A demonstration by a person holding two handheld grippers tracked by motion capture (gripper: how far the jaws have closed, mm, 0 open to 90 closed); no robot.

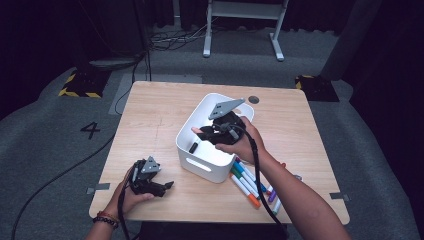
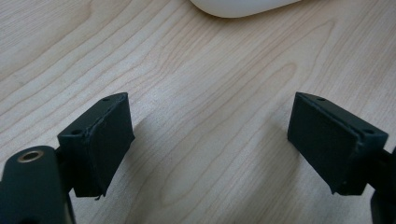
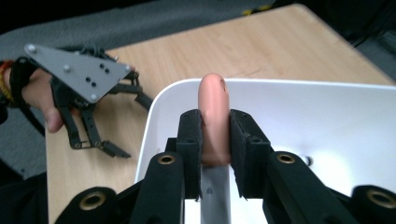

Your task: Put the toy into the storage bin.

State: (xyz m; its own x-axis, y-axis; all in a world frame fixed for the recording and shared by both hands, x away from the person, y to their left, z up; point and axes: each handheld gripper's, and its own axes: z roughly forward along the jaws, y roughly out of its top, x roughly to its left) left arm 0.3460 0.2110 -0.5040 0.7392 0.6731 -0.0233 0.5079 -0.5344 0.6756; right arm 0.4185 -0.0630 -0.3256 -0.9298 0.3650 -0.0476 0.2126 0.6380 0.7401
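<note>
My right gripper point(image 1: 204, 134) hangs over the white bin point(image 1: 199, 164), shut on a peach-coloured marker point(image 1: 196, 130). In the right gripper view the marker point(image 3: 213, 93) stands up between the two pads, its rounded end above the bin's rim point(image 3: 280, 84). My left gripper point(image 1: 166, 188) rests on the wooden table point(image 1: 150, 115) at the front left, held by a hand. Its jaws stand wide apart in the left gripper view, and the left gripper point(image 2: 210, 140) has bare wood between them. The same left gripper point(image 3: 133, 126) lies beyond the bin, seen from the right one.
Several coloured markers point(image 1: 248, 182) lie on the table just right of the bin, under my right forearm. A corner of the bin point(image 2: 238, 7) sits ahead of the left gripper. Dark carpet surrounds the table, with a white desk frame point(image 1: 242, 25) behind.
</note>
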